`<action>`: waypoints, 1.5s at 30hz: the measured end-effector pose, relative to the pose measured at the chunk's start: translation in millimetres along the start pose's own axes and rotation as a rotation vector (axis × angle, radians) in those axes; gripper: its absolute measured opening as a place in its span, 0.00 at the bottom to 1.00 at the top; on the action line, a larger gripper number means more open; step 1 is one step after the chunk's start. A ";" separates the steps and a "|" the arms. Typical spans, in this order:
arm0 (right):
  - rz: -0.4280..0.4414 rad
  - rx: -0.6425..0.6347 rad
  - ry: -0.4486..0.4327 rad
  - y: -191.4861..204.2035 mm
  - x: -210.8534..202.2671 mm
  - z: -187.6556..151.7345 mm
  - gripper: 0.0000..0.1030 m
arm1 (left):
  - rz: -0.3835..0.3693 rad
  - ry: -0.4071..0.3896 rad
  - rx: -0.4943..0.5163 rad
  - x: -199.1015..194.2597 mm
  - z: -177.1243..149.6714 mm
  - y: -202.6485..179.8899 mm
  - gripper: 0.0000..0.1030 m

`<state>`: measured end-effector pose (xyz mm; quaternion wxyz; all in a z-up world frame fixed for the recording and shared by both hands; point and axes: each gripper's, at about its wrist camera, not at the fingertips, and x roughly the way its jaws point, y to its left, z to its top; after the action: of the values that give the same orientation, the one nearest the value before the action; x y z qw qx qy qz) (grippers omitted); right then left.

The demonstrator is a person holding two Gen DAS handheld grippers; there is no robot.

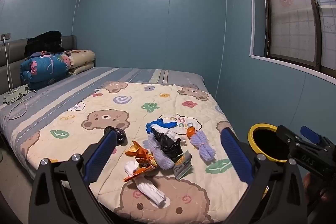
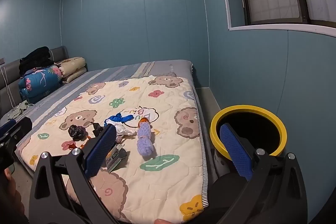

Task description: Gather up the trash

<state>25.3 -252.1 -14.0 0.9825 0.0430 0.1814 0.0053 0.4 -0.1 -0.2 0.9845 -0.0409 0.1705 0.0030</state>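
Yellow-rimmed and dark inside, the bin [image 2: 248, 131] stands on the floor just beside the bed's right edge, and everything else is best placed from it. Left of the bin, on the bear quilt [image 1: 147, 102], the trash lies in one loose heap: an orange wrapper [image 1: 140, 159] and a white wad [image 1: 150, 190] at the near end, a black bag [image 1: 167, 143] over purple foam netting [image 1: 202, 145] in the middle, a blue scrap [image 1: 160, 125] at the far end, and a small black lump [image 1: 116, 133] furthest from the bin.

Both tools hang above the quilt's near edge with nothing between their pads. The left gripper [image 1: 168, 156] has its jaws spread wide over the heap — the right gripper [image 2: 168, 150] is equally wide, nearest the bin.

Nothing looks collected yet; this reads as the start of the first pick. The next move calls for lowering one gripper onto a single piece, likely the netting roll nearest the bin, closing on it, then carrying it over the rim — crinkly, soft stuff that may slip or drag neighbours along.
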 end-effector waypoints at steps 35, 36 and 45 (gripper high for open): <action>0.001 0.005 0.016 4.4 3.6 -5.8 0.92 | -0.021 0.008 -0.025 0.9 -2.6 2.0 0.93; 0.001 0.005 0.017 4.0 3.7 -4.9 0.92 | -0.022 0.008 -0.025 0.9 -2.8 2.4 0.93; 0.002 0.007 0.018 3.8 3.7 -5.0 0.92 | -0.022 0.009 -0.027 1.3 -2.2 3.3 0.93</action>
<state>27.0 -247.8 -19.7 0.9806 0.0463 0.1904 0.0058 0.8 3.1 -2.9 0.9830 -0.0560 0.1745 -0.0059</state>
